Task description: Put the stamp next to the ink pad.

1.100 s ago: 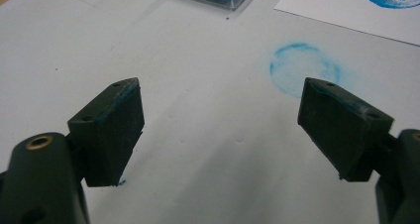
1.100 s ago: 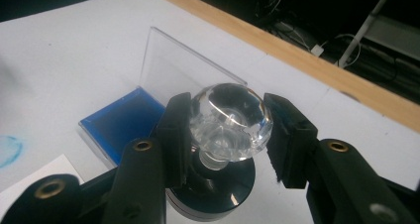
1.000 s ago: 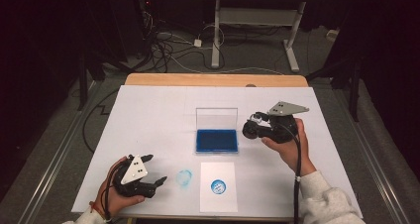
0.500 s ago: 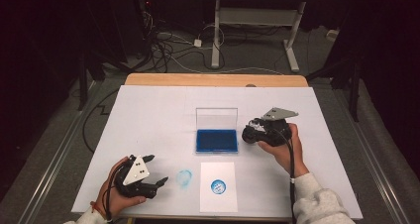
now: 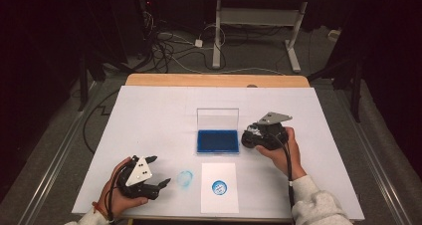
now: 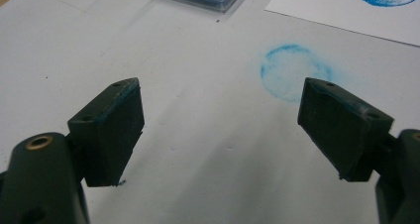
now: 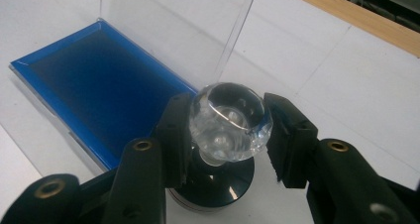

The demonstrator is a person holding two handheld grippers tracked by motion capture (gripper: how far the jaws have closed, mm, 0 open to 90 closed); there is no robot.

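Note:
A stamp with a clear round knob and a black base stands on the white table, just right of an open blue ink pad. My right gripper is shut on the knob, one jaw on each side. The pad's clear lid stands upright behind it. My left gripper rests open at the front left with nothing between its jaws. A blue ring smudge lies just beyond it.
A white paper sheet bearing a round blue print lies at the front centre, below the ink pad. The white table cover ends at a wooden strip at the far side. Cables and desk legs are on the floor beyond.
My right gripper has come down and slightly left, toward the ink pad's right side. The left gripper has stayed in place, open.

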